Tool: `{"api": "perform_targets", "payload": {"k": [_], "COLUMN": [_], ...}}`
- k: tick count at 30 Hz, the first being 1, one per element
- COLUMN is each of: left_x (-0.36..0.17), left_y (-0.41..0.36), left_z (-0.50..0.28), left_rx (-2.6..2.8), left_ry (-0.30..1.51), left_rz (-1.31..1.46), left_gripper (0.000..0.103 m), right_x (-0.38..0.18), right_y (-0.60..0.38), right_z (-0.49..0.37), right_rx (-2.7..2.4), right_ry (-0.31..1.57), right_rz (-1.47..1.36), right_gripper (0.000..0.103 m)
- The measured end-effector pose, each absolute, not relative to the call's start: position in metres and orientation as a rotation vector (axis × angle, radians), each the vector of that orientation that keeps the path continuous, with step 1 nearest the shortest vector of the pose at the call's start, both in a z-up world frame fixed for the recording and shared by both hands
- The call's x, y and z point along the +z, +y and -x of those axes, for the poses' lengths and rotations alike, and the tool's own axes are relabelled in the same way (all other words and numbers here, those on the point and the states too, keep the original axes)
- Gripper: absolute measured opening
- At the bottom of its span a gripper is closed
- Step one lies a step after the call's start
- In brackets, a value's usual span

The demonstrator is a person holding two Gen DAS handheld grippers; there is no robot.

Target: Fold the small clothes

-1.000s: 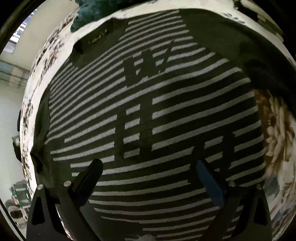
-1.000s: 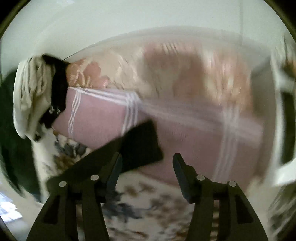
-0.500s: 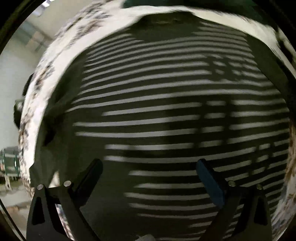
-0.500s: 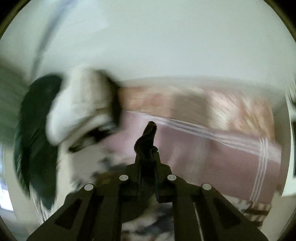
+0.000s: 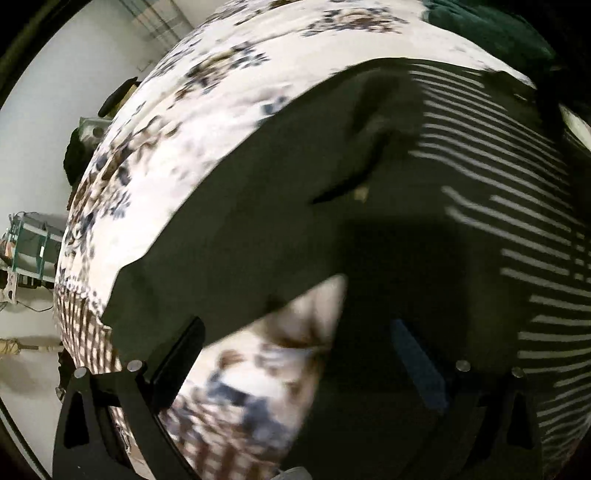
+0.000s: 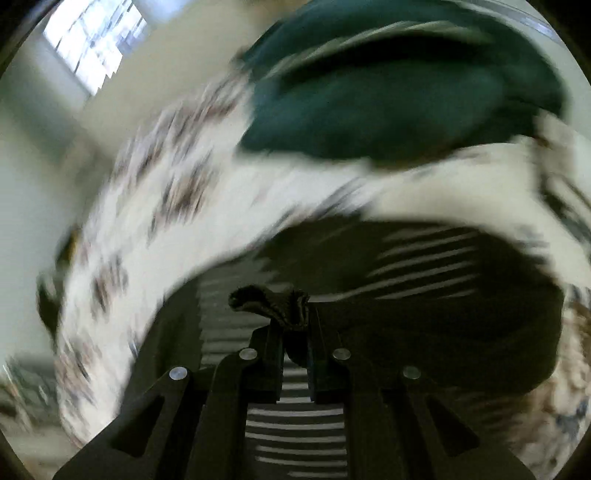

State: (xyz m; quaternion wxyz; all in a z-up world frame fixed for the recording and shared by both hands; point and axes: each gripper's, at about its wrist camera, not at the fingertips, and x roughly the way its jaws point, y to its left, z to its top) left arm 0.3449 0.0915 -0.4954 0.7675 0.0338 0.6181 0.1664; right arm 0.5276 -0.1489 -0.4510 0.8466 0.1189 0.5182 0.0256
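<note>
A dark sweater with white stripes (image 5: 491,206) lies spread on the floral bedspread (image 5: 207,122). Its plain dark sleeve (image 5: 236,236) stretches out to the left. My left gripper (image 5: 295,354) is open and empty, hovering just above the sleeve's lower edge and the armpit. My right gripper (image 6: 293,332) is shut on a bunched dark cuff (image 6: 269,299) of the same sweater (image 6: 424,266) and holds it above the striped body. The right wrist view is blurred by motion.
A dark green garment (image 6: 388,88) lies heaped at the far end of the bed and shows in the left wrist view (image 5: 491,29). The bed's left edge drops to a floor with a green metal rack (image 5: 33,243). A window (image 6: 96,40) is high left.
My right gripper shut on the sweater's cuff and swung it from the pink blanket side over the striped body. My left gripper moved left from the sweater's chest to its sleeve.
</note>
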Motion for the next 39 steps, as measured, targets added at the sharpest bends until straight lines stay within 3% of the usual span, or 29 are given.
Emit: {"api": "perform_targets", "payload": {"k": [4, 6, 7, 10, 18, 24, 30, 38, 39], "left_x": [-0.489, -0.485, -0.484, -0.479, -0.472, -0.525, -0.551, -0.496, -0.497], "left_y": [0.115, 0.129, 0.132, 0.131, 0.04, -0.06, -0.052, -0.029, -0.036], "left_z": [-0.339, -0.342, -0.344, -0.357, -0.458, -0.534, -0.577, -0.543, -0.541], "left_rx": [0.353, 0.348, 0.343, 0.313, 0.026, -0.092, 0.05, -0.089, -0.141], "left_ry": [1.328, 1.322, 1.323, 1.316, 1.219, 1.201, 1.202, 1.148, 1.16], "left_rz": [-0.07, -0.053, -0.04, -0.012, -0.099, -0.434, -0.556, -0.429, -0.436], "left_gripper": [0.103, 0.103, 0.103, 0.103, 0.103, 0.103, 0.103, 0.103, 0.103], "right_x": [-0.526, -0.554, -0.561, -0.558, -0.525, -0.555, -0.577, -0.599, -0.603], "right_y": [-0.048, -0.03, -0.028, -0.042, -0.225, -0.33, -0.358, -0.334, -0.33], "right_z": [-0.534, -0.532, -0.527, -0.499, -0.412, -0.388, -0.394, -0.432, -0.438], "right_rx": [0.095, 0.134, 0.152, 0.221, -0.152, -0.316, -0.303, -0.219, -0.215], "right_ry": [1.193, 1.267, 1.306, 1.316, 1.271, 1.275, 1.253, 1.212, 1.197], "right_rz": [-0.123, -0.125, -0.125, -0.222, -0.417, -0.597, -0.71, -0.91, -0.951], "right_gripper": [0.01, 0.017, 0.033, 0.061, 0.061, 0.061, 0.061, 0.061, 0.056]}}
